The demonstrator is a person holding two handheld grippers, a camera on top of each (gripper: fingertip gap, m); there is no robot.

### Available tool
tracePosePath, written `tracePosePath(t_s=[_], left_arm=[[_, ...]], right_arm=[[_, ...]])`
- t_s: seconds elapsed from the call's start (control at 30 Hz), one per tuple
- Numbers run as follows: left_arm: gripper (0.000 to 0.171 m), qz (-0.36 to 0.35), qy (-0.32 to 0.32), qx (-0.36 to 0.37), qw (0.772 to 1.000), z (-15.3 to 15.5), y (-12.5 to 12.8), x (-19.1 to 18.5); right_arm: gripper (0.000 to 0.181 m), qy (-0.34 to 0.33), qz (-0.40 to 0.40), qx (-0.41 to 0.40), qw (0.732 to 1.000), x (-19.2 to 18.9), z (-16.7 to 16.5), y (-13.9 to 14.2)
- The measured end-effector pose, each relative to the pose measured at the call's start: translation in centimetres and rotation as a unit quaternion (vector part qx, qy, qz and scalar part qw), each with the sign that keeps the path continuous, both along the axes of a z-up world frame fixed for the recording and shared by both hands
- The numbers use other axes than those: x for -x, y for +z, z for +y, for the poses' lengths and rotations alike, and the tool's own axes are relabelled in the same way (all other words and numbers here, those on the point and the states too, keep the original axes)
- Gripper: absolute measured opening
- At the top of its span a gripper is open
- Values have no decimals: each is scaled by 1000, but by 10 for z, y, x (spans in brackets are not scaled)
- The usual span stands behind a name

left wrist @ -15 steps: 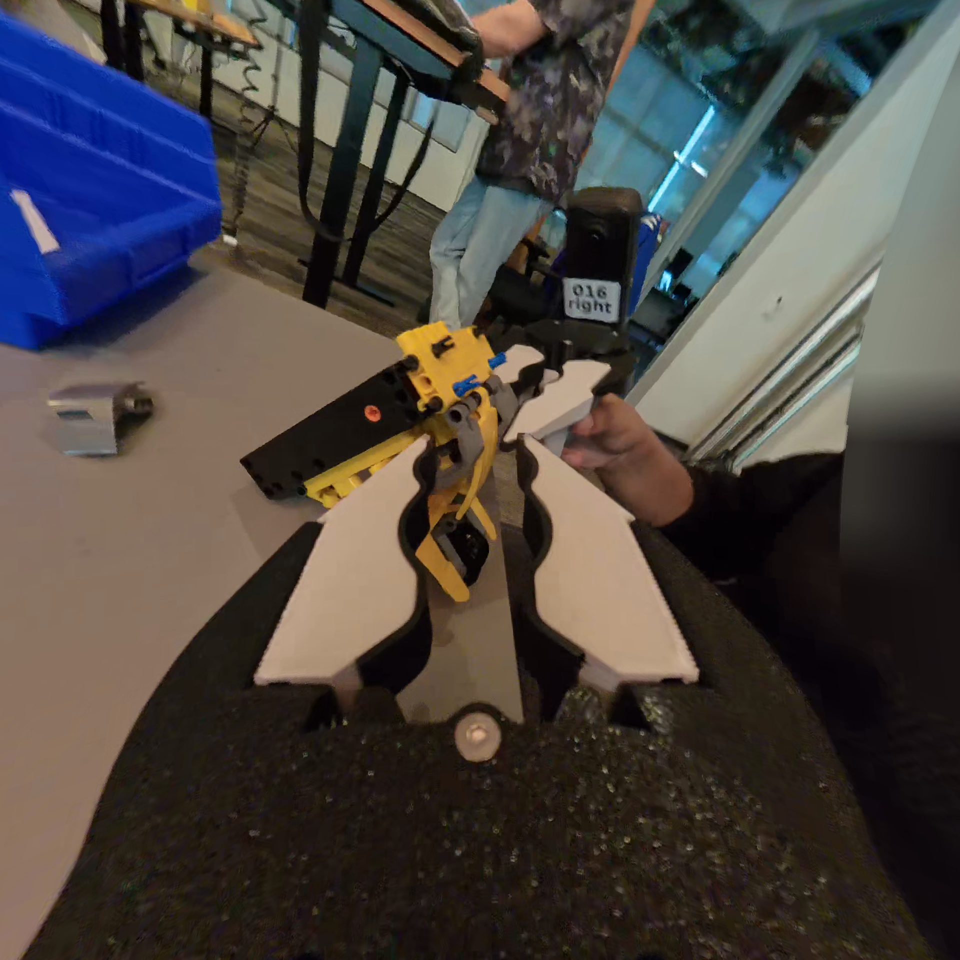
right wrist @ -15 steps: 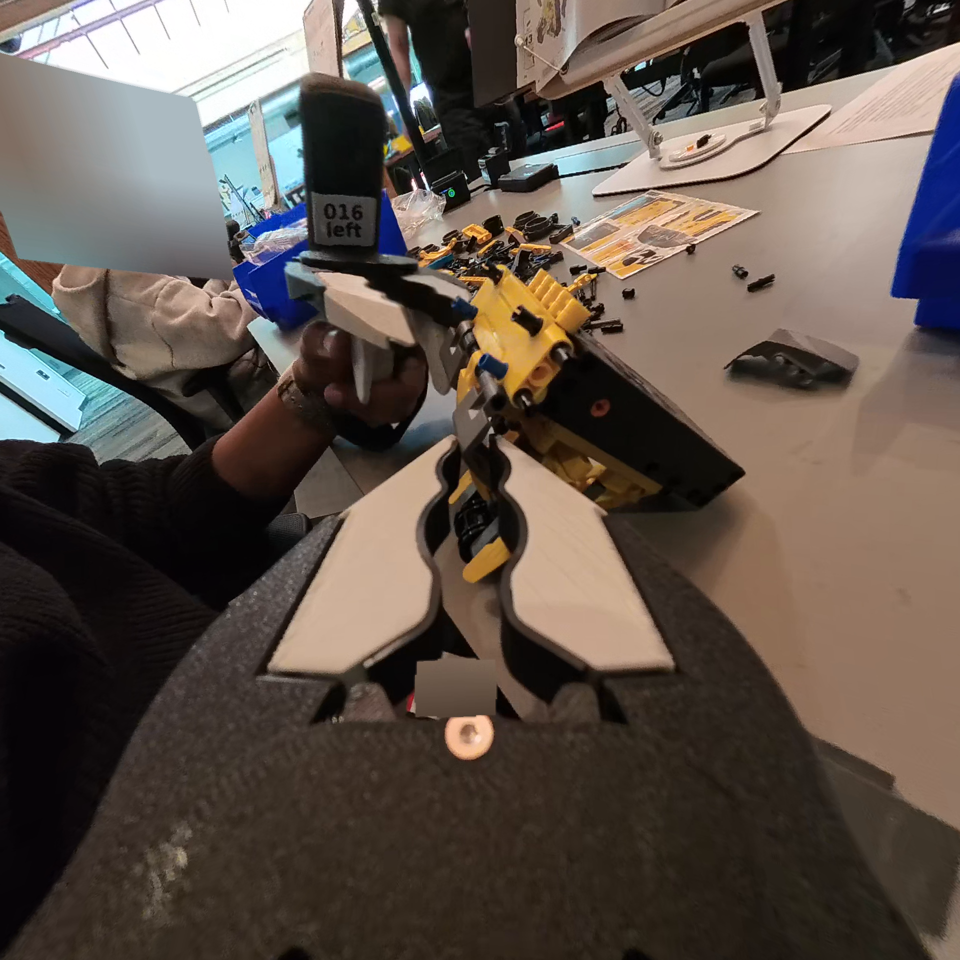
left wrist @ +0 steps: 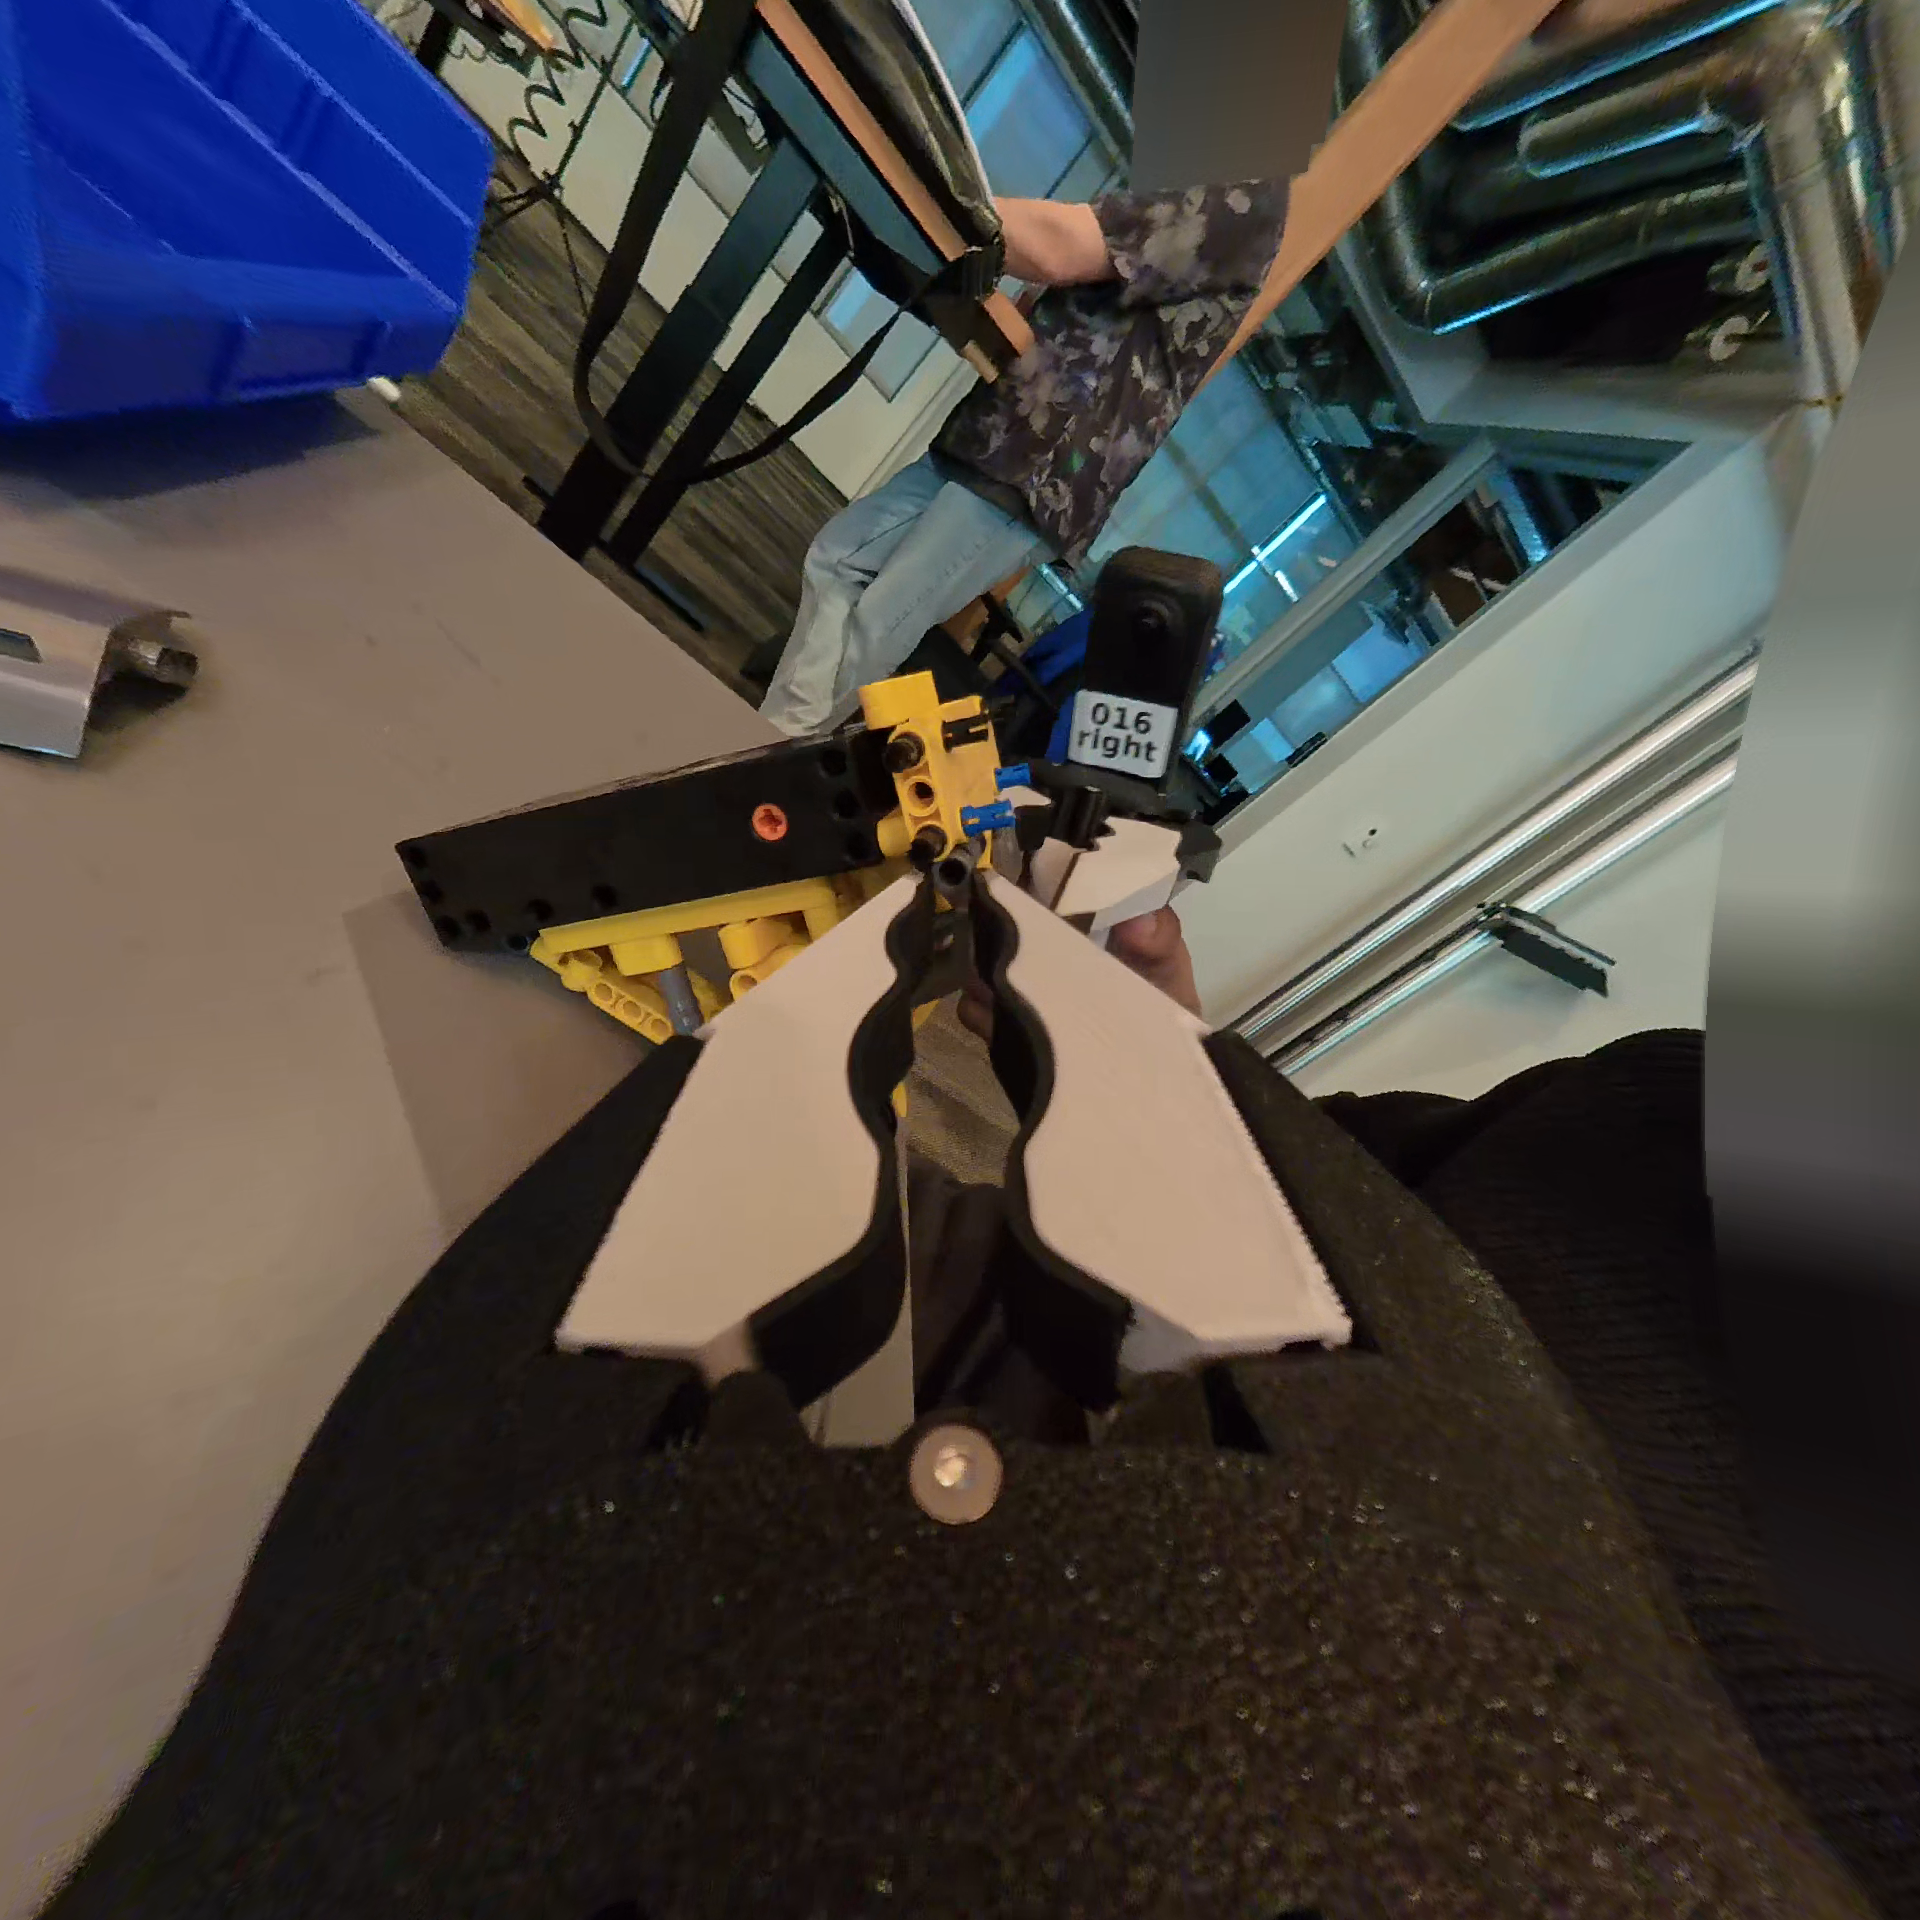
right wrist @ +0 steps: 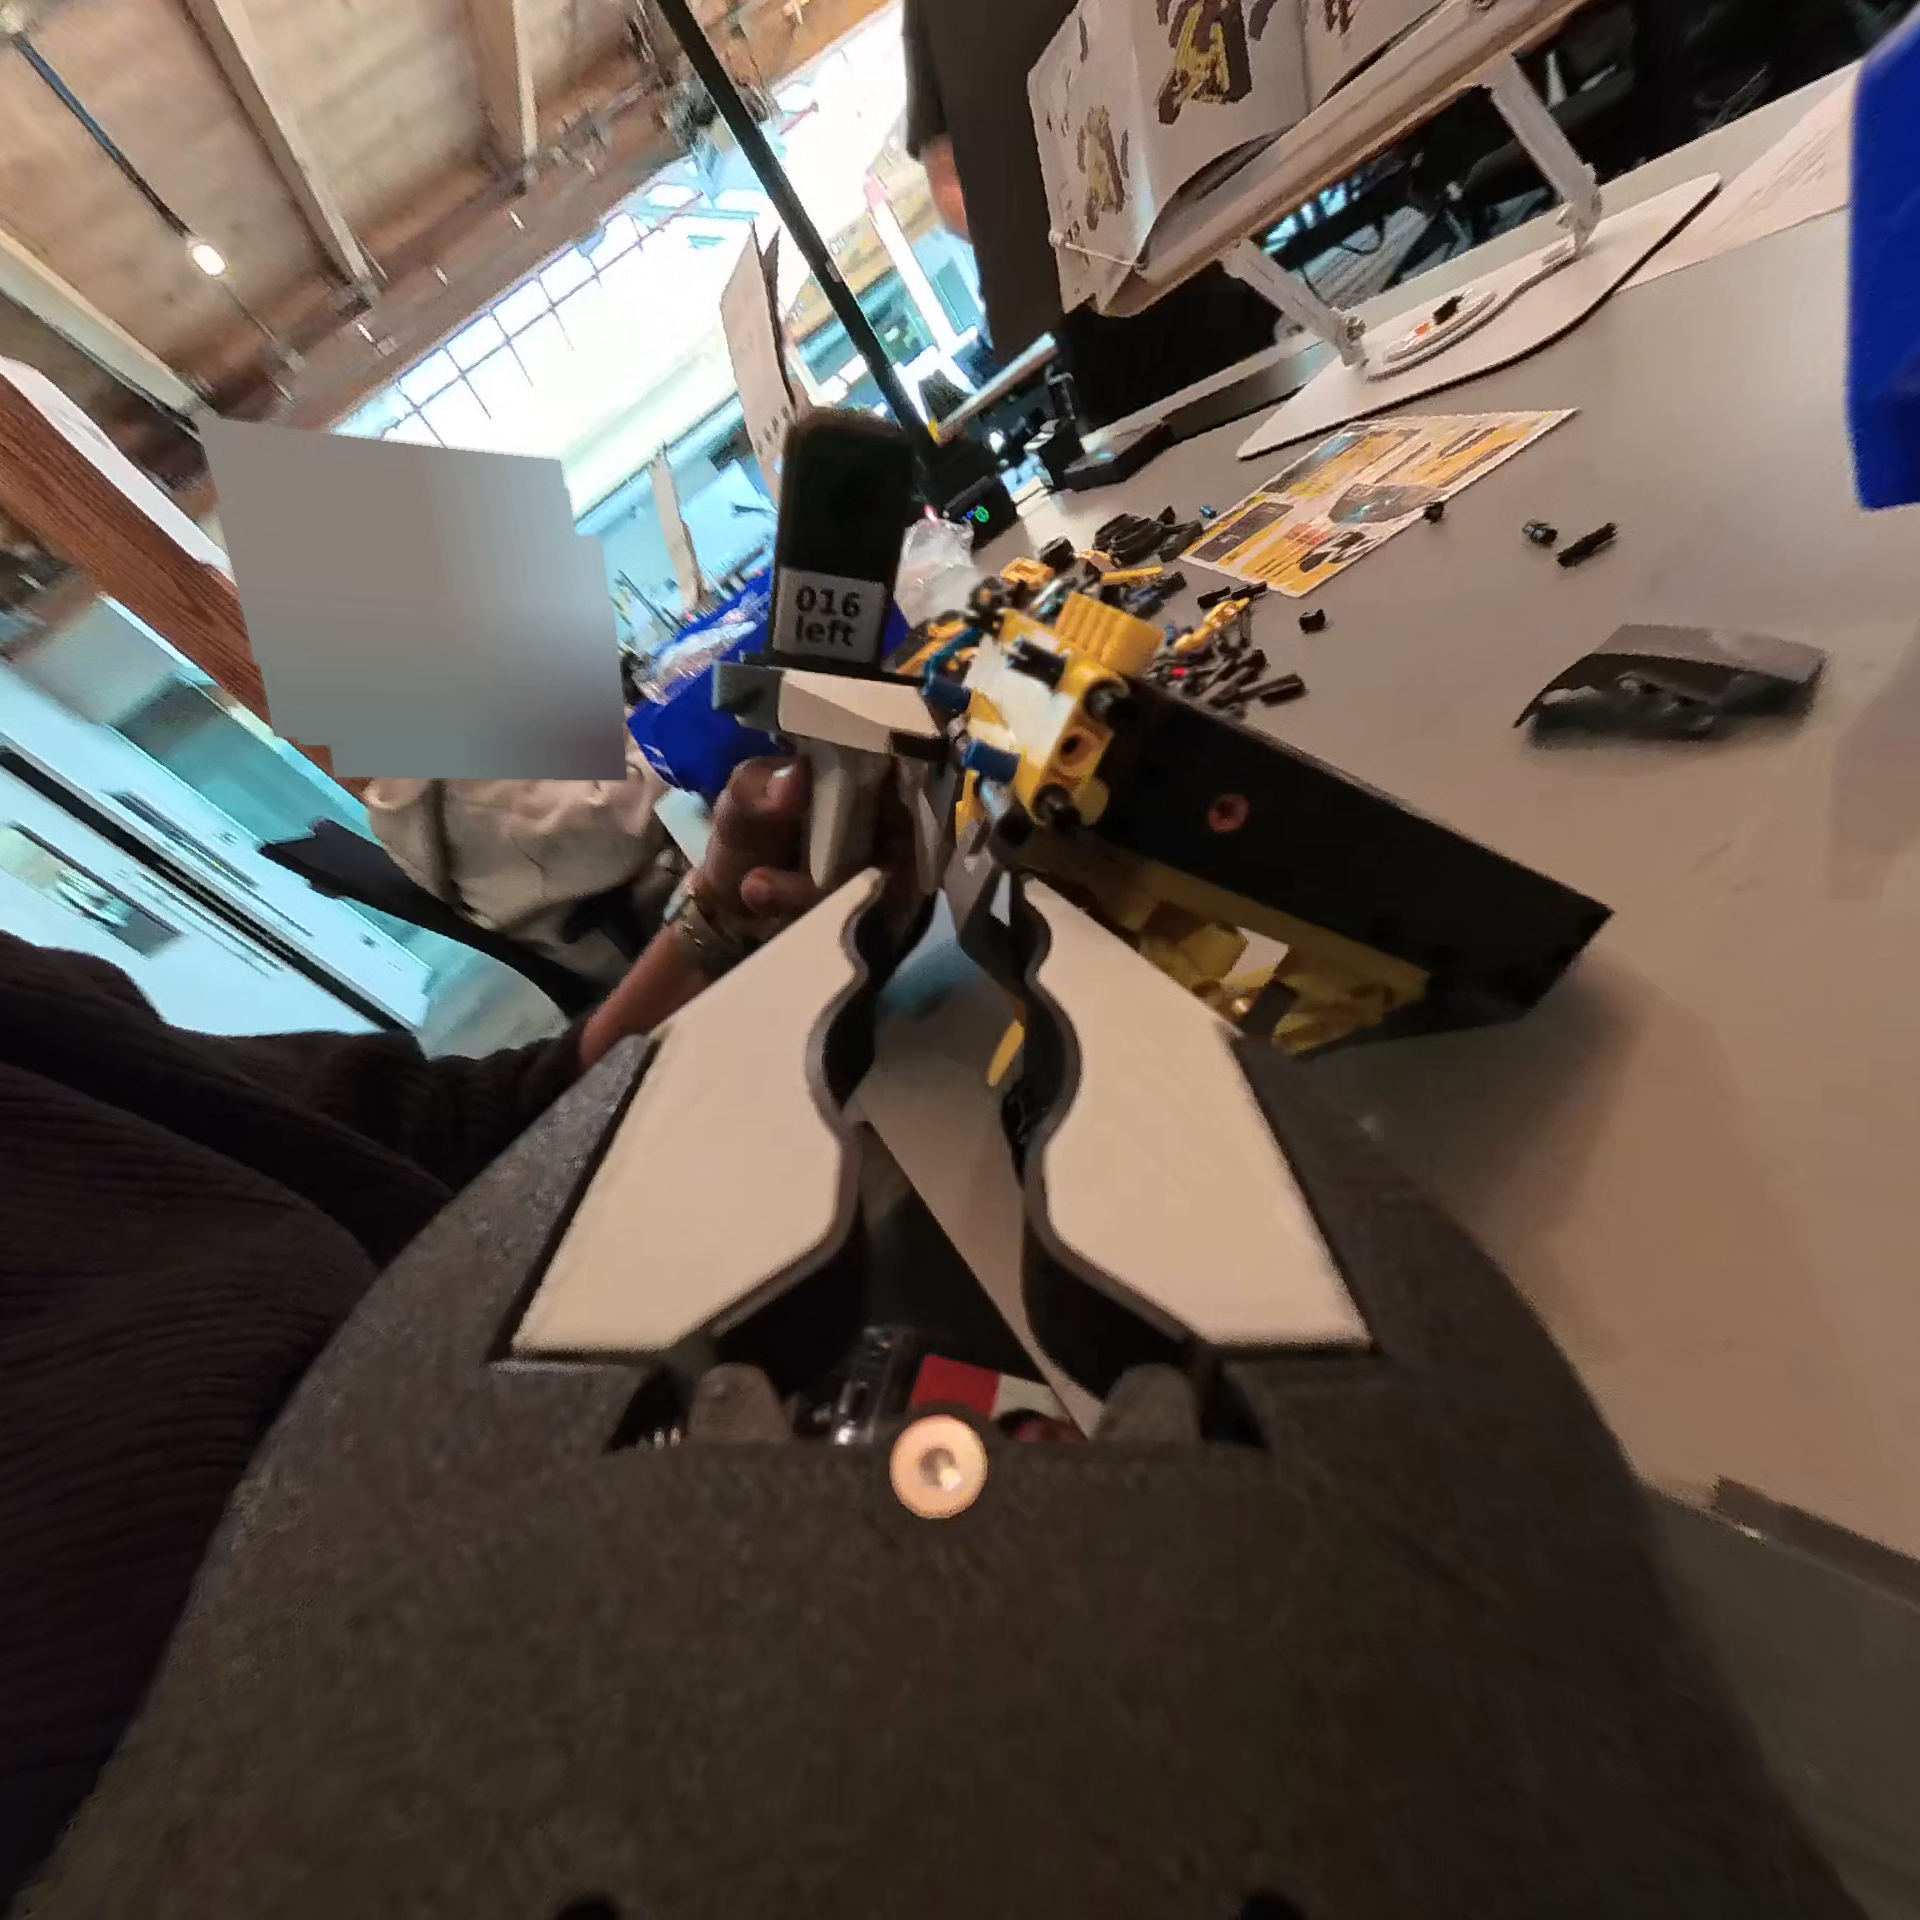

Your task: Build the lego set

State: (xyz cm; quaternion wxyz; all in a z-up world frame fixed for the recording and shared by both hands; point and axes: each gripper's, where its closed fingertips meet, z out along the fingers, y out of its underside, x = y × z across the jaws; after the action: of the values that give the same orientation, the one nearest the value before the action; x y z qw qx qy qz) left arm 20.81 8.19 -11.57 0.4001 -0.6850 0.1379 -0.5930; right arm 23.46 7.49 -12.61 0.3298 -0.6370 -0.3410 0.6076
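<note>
— Grippers first: what's hard to see?
— Left gripper (left wrist: 954, 883) pinches a dark pin on the model's raised end; right gripper (right wrist: 951, 883) there too, its grasp obscured.
— The model?
— Black-and-yellow brick model (left wrist: 665, 842), tilted on the grey table (left wrist: 239, 1018), underside partly hidden.

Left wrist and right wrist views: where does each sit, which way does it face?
Left wrist view: on the left gripper, looking along its fingers at the yellow-and-black brick model; right gripper and a hand beyond.
Right wrist view: on the right gripper, facing the model from the opposite side; left gripper and holding hand show.
Shared: model, grey table, each other's gripper.
</note>
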Motion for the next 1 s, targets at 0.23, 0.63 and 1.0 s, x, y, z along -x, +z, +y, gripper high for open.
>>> tracePosePath(t_s=[0.23, 0.63, 1.0], left_arm=[[5, -17, -2, 1, 1000, 1, 0, 1], [4, -84, 31, 80, 993, 13, -9, 19], [5, -107, 14, 82, 991, 9, 4, 9]], right_arm=[[9, 9, 51, 96, 994, 0, 4, 0], [3, -29, 59, 82, 994, -11, 19, 1], [4, -9, 51, 86, 995, -11, 15, 2]])
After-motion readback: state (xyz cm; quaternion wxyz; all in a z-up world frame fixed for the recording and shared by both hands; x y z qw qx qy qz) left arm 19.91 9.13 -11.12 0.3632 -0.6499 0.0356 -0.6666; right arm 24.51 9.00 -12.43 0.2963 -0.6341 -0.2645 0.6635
